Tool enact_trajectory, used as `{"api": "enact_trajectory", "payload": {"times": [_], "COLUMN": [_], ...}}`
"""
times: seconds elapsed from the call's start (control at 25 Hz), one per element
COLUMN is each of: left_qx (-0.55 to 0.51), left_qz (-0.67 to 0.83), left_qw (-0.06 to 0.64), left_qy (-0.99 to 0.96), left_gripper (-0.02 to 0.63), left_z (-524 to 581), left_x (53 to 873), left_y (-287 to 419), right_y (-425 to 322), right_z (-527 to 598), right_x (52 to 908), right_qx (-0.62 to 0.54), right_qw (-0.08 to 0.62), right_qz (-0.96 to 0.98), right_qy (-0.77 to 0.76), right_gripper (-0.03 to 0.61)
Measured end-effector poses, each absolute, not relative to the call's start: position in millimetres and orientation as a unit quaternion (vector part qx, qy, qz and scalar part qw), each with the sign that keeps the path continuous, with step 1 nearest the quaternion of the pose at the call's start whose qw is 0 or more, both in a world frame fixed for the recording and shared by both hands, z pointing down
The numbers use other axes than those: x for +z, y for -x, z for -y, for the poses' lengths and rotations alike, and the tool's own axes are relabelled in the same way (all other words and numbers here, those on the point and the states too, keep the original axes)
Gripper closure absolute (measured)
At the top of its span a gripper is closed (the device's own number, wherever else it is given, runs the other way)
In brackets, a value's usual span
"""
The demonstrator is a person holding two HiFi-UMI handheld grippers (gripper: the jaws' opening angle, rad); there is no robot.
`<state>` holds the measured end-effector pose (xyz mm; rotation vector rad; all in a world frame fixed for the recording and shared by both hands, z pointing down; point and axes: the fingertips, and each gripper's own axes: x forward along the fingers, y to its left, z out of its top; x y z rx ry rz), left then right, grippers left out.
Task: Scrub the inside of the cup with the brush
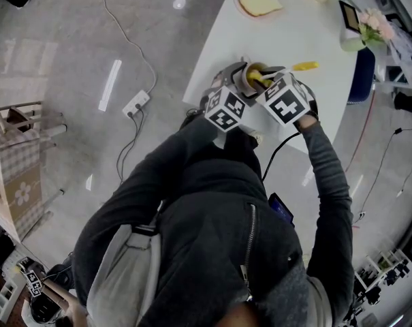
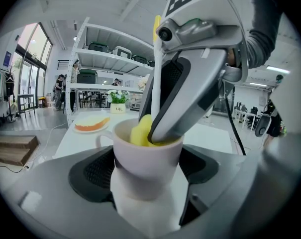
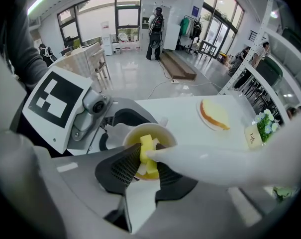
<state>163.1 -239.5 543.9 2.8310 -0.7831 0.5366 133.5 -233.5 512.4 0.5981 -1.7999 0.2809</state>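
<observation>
A white cup [image 2: 148,156] is clamped between the jaws of my left gripper [image 2: 148,169], held over the white table's edge [image 1: 250,75]. My right gripper [image 3: 149,171] is shut on the brush's white handle [image 3: 225,161]. The brush's yellow sponge head [image 3: 147,156] sits inside the cup [image 3: 140,131], against its inner wall. In the left gripper view the yellow head [image 2: 142,131] shows above the rim, with the right gripper [image 2: 162,128] reaching down into the cup. In the head view both marker cubes, left [image 1: 226,109] and right [image 1: 287,101], stand close together.
A plate with a slice of bread [image 1: 259,1] lies further back on the white table [image 1: 294,39]. A small flower pot [image 1: 368,27] stands at the table's far right. A power strip with cable [image 1: 136,103] lies on the floor to the left. People stand far off.
</observation>
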Motion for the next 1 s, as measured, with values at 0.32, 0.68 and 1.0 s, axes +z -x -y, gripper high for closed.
{"api": "enact_trajectory", "payload": {"times": [0.32,0.68,1.0], "left_qx": [0.177,0.177,0.177], "left_qz": [0.262,0.261,0.262], "left_qw": [0.077,0.078,0.077], "left_qy": [-0.946,-0.946,-0.946], "left_gripper": [0.202,0.202,0.202], "left_z": [239,239,239], "left_x": [544,544,543], "left_y": [-162,-161,-162], "right_y": [-124,-118,-115], "right_z": [231,234,236], "right_x": [510,508,507], "right_qx": [0.139,0.146,0.146], "right_qw": [0.558,0.545,0.534], "right_qz": [0.779,0.783,0.789], "right_qy": [-0.251,-0.262,-0.267], "right_gripper": [0.483,0.483,0.485]}}
